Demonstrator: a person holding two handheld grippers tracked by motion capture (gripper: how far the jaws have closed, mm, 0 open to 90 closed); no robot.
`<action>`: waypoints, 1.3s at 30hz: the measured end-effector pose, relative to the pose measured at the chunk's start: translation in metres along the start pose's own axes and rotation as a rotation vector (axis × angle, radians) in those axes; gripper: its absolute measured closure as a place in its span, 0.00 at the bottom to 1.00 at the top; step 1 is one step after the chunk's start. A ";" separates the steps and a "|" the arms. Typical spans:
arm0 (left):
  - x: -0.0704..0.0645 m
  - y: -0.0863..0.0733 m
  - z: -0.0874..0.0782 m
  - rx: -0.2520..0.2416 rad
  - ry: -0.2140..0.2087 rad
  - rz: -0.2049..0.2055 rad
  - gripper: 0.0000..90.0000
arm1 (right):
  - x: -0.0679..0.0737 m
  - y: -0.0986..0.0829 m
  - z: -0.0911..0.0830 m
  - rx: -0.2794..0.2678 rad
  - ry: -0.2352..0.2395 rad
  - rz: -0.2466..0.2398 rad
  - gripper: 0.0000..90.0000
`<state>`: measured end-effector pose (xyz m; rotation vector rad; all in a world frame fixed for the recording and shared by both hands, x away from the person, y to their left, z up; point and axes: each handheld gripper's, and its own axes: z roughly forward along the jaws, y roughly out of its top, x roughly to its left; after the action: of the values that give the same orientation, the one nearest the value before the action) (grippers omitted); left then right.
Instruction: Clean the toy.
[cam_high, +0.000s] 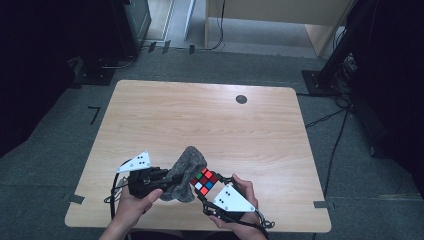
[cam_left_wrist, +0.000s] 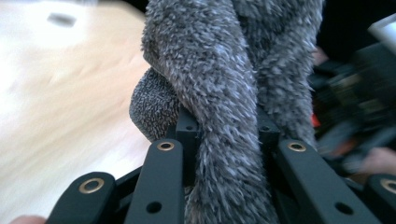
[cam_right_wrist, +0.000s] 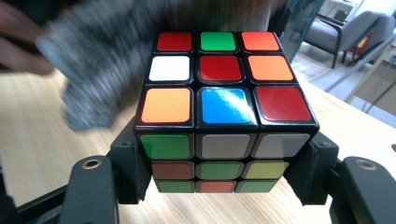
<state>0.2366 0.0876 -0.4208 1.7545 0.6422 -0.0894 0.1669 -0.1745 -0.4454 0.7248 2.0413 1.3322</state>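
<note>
Left gripper clamps the grey fuzzy cloth; right gripper pinches the puzzle cube by two side faces, both near the worktop's front edge. Likely wiping: hold the cube square and firm, sweep the cloth lightly over the top. Cloth touches the cube's left side.

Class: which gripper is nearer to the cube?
Right. The right gripper has the cube clamped between its fingers. The left gripper is beside it, shut on the grey cloth.
</note>
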 end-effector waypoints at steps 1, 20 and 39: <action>-0.001 0.000 0.000 0.004 0.011 0.020 0.80 | 0.000 0.000 0.000 0.003 -0.005 0.004 0.38; 0.010 -0.010 0.009 0.075 0.029 -0.015 0.79 | 0.000 0.005 -0.006 -0.028 0.014 -0.002 0.38; 0.014 -0.018 0.022 0.171 0.040 -0.023 0.79 | -0.010 0.012 -0.015 -0.104 -0.068 0.095 0.38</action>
<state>0.2456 0.0754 -0.4486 1.9180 0.7011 -0.1292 0.1642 -0.1869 -0.4272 0.8180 1.8906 1.4360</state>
